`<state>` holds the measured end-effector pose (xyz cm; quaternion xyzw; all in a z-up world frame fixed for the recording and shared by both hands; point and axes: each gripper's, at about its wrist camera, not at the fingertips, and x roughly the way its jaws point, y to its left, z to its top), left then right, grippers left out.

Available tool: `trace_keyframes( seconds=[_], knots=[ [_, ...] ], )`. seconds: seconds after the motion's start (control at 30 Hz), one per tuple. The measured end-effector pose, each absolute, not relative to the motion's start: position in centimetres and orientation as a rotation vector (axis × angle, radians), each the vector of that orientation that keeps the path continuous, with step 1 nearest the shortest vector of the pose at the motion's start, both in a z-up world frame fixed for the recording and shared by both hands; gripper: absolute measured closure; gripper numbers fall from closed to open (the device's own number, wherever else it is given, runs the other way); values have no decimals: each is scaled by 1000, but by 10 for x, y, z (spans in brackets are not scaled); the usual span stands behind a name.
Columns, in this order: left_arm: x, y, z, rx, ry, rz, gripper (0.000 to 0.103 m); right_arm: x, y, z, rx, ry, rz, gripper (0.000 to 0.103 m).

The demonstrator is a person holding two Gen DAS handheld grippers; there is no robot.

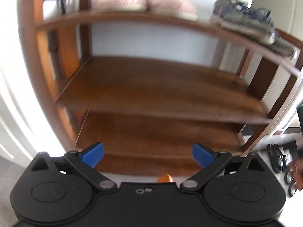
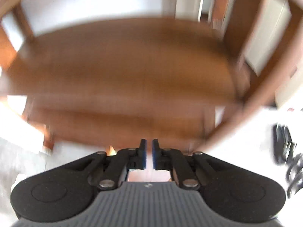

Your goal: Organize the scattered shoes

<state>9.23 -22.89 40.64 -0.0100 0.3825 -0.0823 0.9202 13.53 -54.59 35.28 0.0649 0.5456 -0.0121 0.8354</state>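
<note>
Shoes (image 1: 250,21) at top shelf's (image 1: 151,19) edge

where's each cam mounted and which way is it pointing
Left wrist: on the left gripper, open, looking forward and down at a wooden shoe rack with pink slippers and olive sneakers on top; black shoes on the floor at right.
Right wrist: on the right gripper, nearly shut and empty, facing steeply down at a blurred shelf.
Shared: the rack, the dark floor shoes.
</note>
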Motion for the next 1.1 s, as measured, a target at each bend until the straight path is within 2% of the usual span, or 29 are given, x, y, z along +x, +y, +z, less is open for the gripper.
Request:
trace_keyframes(
  seconds=[0.07, 0.1, 0.13, 0.23, 0.4, 0.5, 0.67, 0.8, 0.9, 0.97, 1.0, 1.03, 1.1],
  knots=[
    [87, -224, 386, -7, 809, -162, 2, 108, -546, 315, 185, 1251, -35, 80],
    [84, -222, 378, 0, 817, -161, 2, 89, -545, 285, 215, 1318, -48, 61],
    [81, -221, 369, 4, 827, -164, 2, 76, -542, 268, 226, 1349, -60, 51],
    [71, -218, 337, 19, 847, -183, 2, 43, -530, 206, 317, 1432, -66, 50],
    [62, -216, 279, 67, 868, -240, 2, 60, -514, 132, 562, 1317, -2, 44],
    [59, -213, 248, 132, 842, -287, 2, 86, -485, 94, 543, 1235, 38, 44],
    [61, -199, 201, 213, 775, -329, 2, 128, -414, 54, 289, 1155, 185, 43],
    [83, -201, 188, 277, 668, -371, 3, 157, -389, -11, 219, 1130, 212, 42],
    [93, -200, 187, 299, 548, -377, 2, 162, -362, -36, 141, 1106, 155, 42],
    [96, -202, 187, 302, 465, -392, 2, 163, -354, -51, 122, 1105, 113, 49],
    [95, -205, 186, 309, 426, -406, 2, 162, -355, -56, 149, 1099, 101, 68],
    [93, -208, 184, 320, 388, -423, 2, 159, -361, -60, 204, 1087, 98, 78],
    [90, -219, 178, 336, 323, -468, 2, 151, -365, -65, 242, 1046, 51, 85]
  ],
)
